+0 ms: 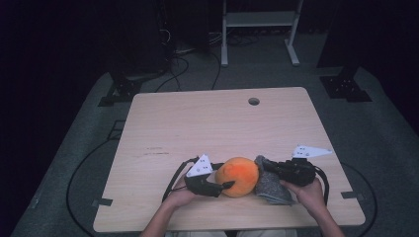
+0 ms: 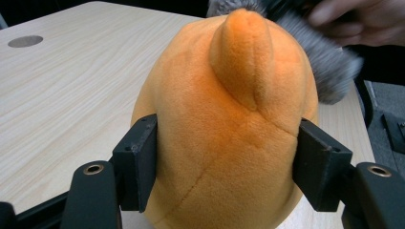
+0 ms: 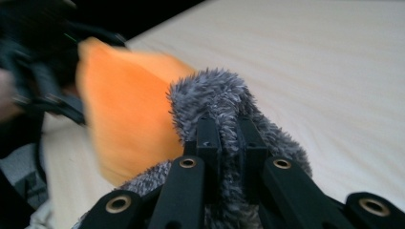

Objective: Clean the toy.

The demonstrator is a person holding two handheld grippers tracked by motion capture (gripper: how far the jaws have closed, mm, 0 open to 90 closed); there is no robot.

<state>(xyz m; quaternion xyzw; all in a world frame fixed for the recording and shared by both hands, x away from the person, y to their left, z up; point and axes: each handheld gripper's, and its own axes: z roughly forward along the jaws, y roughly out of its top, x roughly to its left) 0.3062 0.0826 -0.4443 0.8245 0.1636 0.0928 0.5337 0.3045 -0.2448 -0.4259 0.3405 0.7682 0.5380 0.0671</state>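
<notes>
Resting near the front edge of the wooden table (image 1: 163,123), the orange plush toy (image 1: 237,176) sits between the two grippers, a little right of the middle of the table. The left gripper (image 1: 225,186) comes to it from the left side, and in the left gripper view its two black jaws stand on both flanks of the orange plush toy (image 2: 224,143), with the pads against the soft fabric, so the jaws are about half wide and the toy is between them. The right gripper (image 1: 269,170) comes from the right side, and its jaws are closed narrow on a grey fluffy cloth (image 1: 271,186). In the right gripper view the grey pile (image 3: 224,102) rises between and around the two jaws, which are nearly together. The grey fluffy cloth touches the right side of the orange toy and lies partly on the table. Each gripper is in one hand of the person, and a grey three-cornered plate (image 1: 310,151) is on top of the right one.
</notes>
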